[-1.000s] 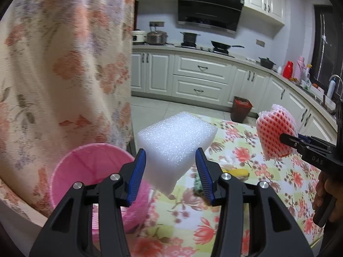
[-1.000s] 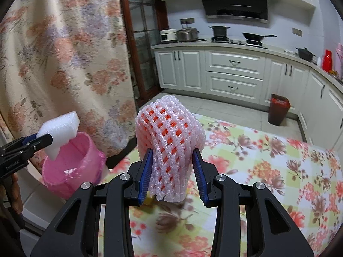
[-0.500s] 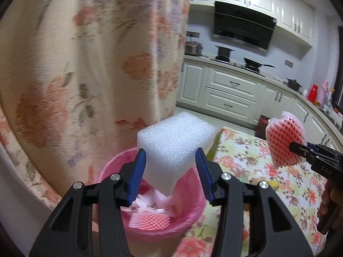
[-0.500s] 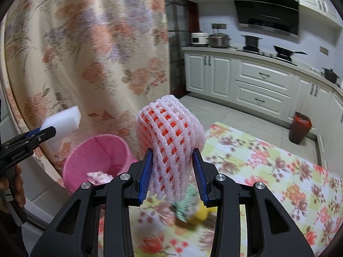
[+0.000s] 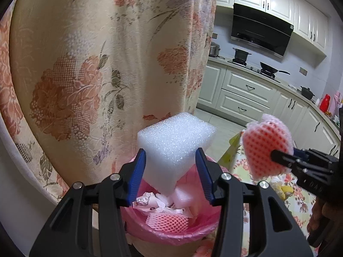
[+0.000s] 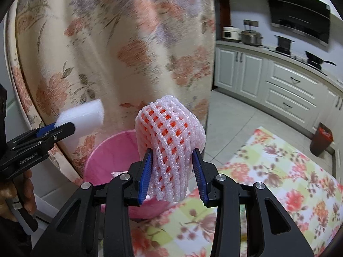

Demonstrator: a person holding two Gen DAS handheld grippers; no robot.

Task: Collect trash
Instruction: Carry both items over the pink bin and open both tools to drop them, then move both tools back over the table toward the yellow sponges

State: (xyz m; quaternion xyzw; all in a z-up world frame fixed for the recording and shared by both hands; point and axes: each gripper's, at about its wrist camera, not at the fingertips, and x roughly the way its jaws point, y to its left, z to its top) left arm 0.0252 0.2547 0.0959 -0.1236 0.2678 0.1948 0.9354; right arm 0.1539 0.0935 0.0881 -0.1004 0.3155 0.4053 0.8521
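The left gripper (image 5: 170,174) clamps a white foam block (image 5: 174,143) above the pink bin (image 5: 171,233); the right gripper (image 6: 172,176) pinches a foam net (image 6: 170,141) beside it. Both look light, soft and squashy, so side grips suit.

Left gripper (image 5: 170,171) is squeezing a white foam block (image 5: 174,144) right over the pink bin (image 5: 171,233), which is already holding crumpled paper and a red foam net. Off to the right, the right gripper (image 5: 278,155) is pinching a pink fruit net (image 5: 267,147) above the flowery tablecloth (image 5: 300,203). A floral curtain (image 5: 96,64) is hanging behind.
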